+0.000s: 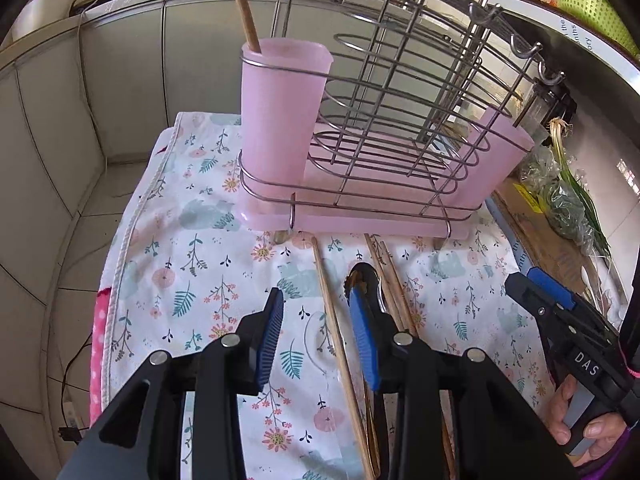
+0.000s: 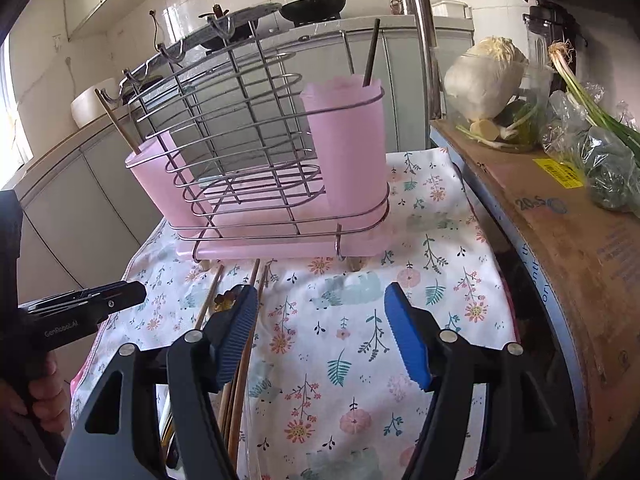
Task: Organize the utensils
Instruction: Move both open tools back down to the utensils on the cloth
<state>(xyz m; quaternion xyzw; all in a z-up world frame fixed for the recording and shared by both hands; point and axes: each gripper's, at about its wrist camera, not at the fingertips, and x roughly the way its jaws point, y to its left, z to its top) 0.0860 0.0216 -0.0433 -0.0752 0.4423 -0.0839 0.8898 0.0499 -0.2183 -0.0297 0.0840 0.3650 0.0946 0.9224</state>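
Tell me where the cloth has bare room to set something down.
Free: floral cloth between the loose chopsticks and the cardboard box, in front of the pink rack. Also its left strip. Crowded: around the chopsticks and spoon.

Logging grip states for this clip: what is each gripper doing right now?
Left gripper: open, holding nothing, over the chopsticks.
Right gripper: open, holding nothing, above the floral cloth.

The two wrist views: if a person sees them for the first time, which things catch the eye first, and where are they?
The wire rack with two pink cups stands at the back of the floral cloth, one chopstick upright in each cup. In front of it, loose chopsticks lie on the cloth. The left gripper and right gripper are both open and empty.
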